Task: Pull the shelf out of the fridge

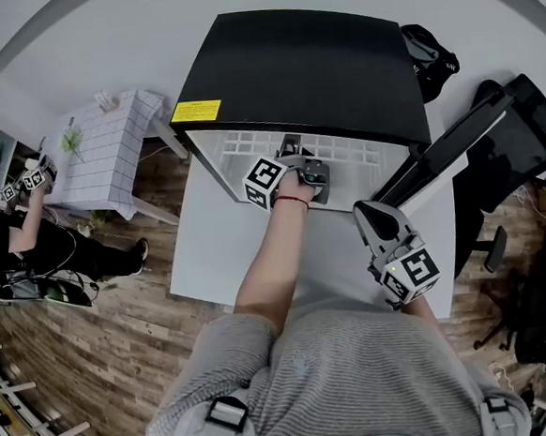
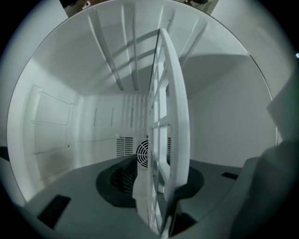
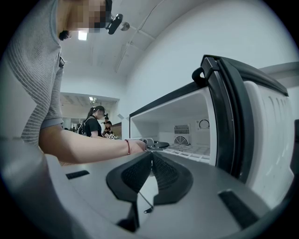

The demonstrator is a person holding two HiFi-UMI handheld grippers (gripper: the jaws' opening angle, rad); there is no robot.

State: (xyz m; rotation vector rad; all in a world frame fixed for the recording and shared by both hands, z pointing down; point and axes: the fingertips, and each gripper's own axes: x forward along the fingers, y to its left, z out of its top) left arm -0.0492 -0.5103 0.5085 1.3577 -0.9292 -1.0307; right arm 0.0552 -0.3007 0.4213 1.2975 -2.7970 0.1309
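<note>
A small black fridge (image 1: 299, 64) stands on a white table (image 1: 209, 241) with its door (image 1: 442, 152) swung open to the right. Its white grid shelf (image 1: 348, 150) lies inside and reaches the front opening. My left gripper (image 1: 296, 154) is at that front edge. In the left gripper view the shelf (image 2: 170, 116) runs edge-on between the jaws, and the left gripper (image 2: 156, 198) is shut on its rim. My right gripper (image 1: 369, 212) hangs back in front of the door, away from the shelf. In its own view the right gripper (image 3: 152, 161) is shut with nothing in it.
A side table with a checked cloth (image 1: 107, 145) stands left of the fridge. A black office chair (image 1: 521, 136) and a dark bag (image 1: 430, 59) sit to the right. Another person (image 1: 21, 242) works at far left. The fridge's rear fan grille (image 2: 145, 153) shows behind the shelf.
</note>
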